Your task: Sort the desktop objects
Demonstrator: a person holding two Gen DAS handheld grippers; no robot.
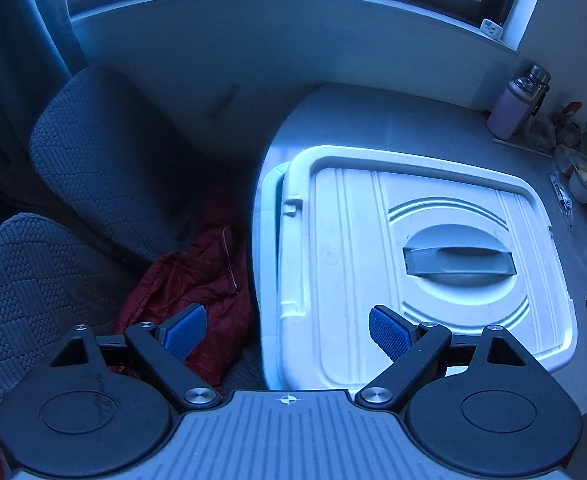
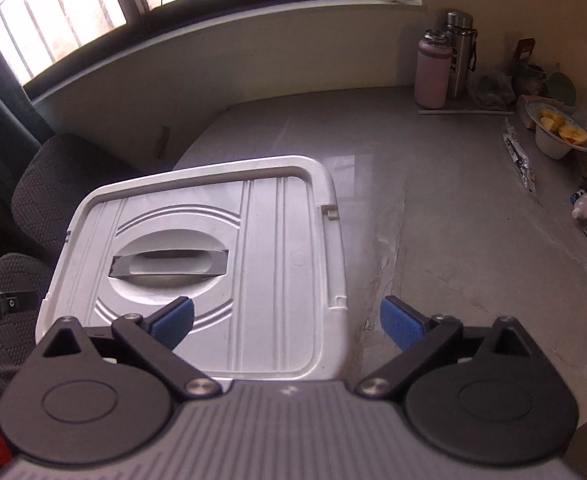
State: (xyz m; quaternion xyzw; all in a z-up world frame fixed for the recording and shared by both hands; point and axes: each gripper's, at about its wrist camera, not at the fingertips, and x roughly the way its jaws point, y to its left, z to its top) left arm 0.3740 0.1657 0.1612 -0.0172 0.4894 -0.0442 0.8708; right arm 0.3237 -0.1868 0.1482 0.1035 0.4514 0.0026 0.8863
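Left wrist: both grippers hover over lidded bin

Left gripper (image 1: 287, 330) jaws spread, empty, above the bin's left edge. Right gripper (image 2: 287, 322) jaws spread, empty, over the lid's (image 2: 213, 256) right edge. Bin sits on counter (image 2: 433, 216); bottles (image 2: 433, 72), bowl (image 2: 553, 136) far right.

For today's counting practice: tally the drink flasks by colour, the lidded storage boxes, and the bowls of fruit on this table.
Pink flask: 1
Steel flask: 1
White storage box: 1
Bowl of fruit: 1
Total: 4

Glossy white plastic lid (image 2: 221, 248); polished grey table (image 2: 433, 208)
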